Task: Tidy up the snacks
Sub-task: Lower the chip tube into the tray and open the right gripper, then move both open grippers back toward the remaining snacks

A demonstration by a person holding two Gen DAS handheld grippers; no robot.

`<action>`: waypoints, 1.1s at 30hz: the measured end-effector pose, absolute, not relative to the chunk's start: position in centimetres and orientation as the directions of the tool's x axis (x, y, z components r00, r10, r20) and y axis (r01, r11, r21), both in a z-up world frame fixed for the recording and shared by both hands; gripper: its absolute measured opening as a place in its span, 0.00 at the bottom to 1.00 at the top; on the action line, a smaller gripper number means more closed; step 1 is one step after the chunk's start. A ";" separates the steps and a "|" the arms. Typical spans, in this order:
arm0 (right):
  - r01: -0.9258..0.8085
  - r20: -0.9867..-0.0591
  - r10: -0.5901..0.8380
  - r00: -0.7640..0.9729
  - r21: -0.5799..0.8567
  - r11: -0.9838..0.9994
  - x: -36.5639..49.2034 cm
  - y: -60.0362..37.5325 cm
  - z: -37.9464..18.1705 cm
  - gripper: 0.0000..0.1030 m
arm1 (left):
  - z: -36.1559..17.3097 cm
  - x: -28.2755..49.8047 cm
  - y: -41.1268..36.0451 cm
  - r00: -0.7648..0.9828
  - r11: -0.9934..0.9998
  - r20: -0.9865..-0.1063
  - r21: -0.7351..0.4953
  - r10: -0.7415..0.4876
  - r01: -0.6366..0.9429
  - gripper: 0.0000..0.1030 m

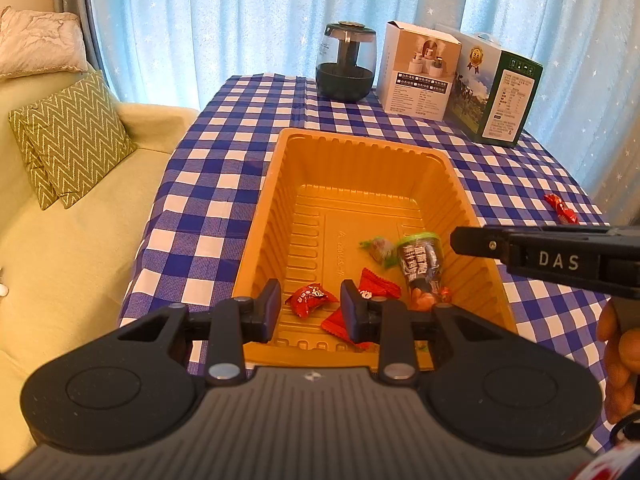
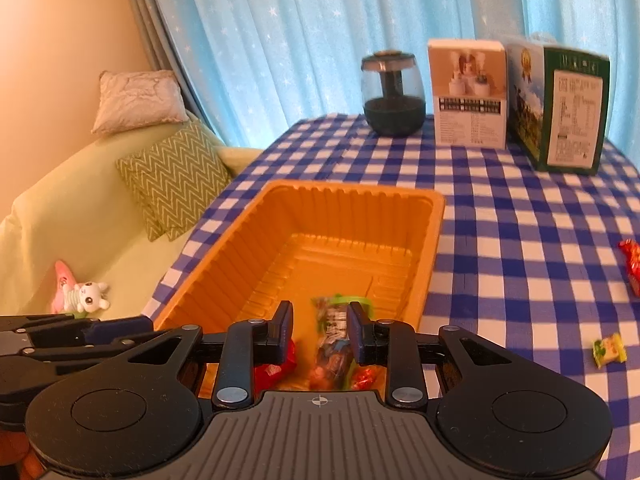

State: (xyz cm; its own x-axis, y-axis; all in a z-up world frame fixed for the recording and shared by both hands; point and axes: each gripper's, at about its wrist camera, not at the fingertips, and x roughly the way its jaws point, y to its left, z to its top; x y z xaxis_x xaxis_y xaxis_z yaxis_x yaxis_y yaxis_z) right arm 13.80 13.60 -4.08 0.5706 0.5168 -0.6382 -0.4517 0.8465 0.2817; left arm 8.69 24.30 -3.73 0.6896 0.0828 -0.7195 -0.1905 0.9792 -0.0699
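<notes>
An orange plastic tray stands on the blue checked tablecloth. In it lie two red wrapped candies, a green wrapped sweet, a dark snack pack with a green top and small orange sweets. My left gripper hovers over the tray's near end, open by a narrow gap with nothing between its pads. My right gripper hangs over the tray's right side, also narrowly open; the snack pack shows blurred below its fingers, untouched. A red candy and a yellow-green candy lie on the cloth at the right.
At the table's far edge stand a dark glass jar, a white box and a green box, with a blue curtain behind. A pale green sofa with cushions and a small plush toy sits left of the table.
</notes>
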 end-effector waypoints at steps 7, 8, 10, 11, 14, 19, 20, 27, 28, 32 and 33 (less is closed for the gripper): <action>-0.376 -0.654 0.480 0.584 0.306 0.875 12.4 10.1 -4.4 0.53 | -3.2 7.9 23.6 0.701 0.977 -0.710 -0.094 0.068 -0.190 0.28; -0.365 -0.660 0.471 0.586 0.304 0.880 12.0 9.5 -4.5 0.54 | -3.0 7.8 23.4 0.703 0.977 -0.708 -0.096 0.065 -0.188 0.28; -0.337 -0.670 0.448 0.591 0.300 0.893 11.3 8.2 -4.5 0.54 | -2.8 7.6 22.8 0.705 0.977 -0.707 -0.102 0.062 -0.188 0.28; -0.323 -0.673 0.439 0.595 0.300 0.898 10.9 7.5 -4.4 0.54 | -2.7 7.5 22.4 0.705 0.977 -0.707 -0.104 0.061 -0.188 0.29; -0.287 -0.680 0.410 0.607 0.293 0.912 9.7 5.5 -4.2 0.55 | -2.3 6.9 21.3 0.710 0.975 -0.703 -0.122 0.047 -0.186 0.31; -0.228 -0.703 0.362 0.612 0.281 0.932 7.6 2.0 -4.0 0.56 | -1.8 5.8 18.8 0.718 0.973 -0.696 -0.159 0.011 -0.169 0.35; -0.216 -0.706 0.355 0.613 0.282 0.935 7.2 1.3 -3.9 0.56 | -1.7 5.5 18.3 0.719 0.972 -0.695 -0.165 0.005 -0.166 0.36; -0.154 -0.704 0.307 0.641 0.274 0.949 4.8 -3.2 -2.8 0.57 | -1.2 4.3 14.3 0.722 0.973 -0.690 -0.191 -0.043 -0.125 0.51; -0.145 -0.703 0.300 0.645 0.272 0.951 4.5 -3.8 -2.6 0.57 | -1.2 4.2 13.7 0.723 0.975 -0.690 -0.190 -0.048 -0.116 0.53; -0.112 -0.701 0.271 0.660 0.265 0.958 3.5 -6.0 -2.0 0.57 | -1.0 4.0 11.4 0.722 0.980 -0.688 -0.184 -0.069 -0.081 0.59; -0.104 -0.702 0.264 0.661 0.262 0.959 3.3 -6.5 -1.9 0.58 | -0.9 4.0 10.9 0.722 0.981 -0.688 -0.182 -0.074 -0.073 0.62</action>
State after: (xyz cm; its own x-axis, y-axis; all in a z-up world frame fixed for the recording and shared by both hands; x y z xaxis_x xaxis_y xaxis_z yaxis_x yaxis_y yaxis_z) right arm 3.34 -6.46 -1.91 0.6613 0.2636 -0.7023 -0.1037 0.9594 0.2624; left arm 3.97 10.91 -0.95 0.7218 -0.0739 -0.6881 -0.0730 0.9806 -0.1818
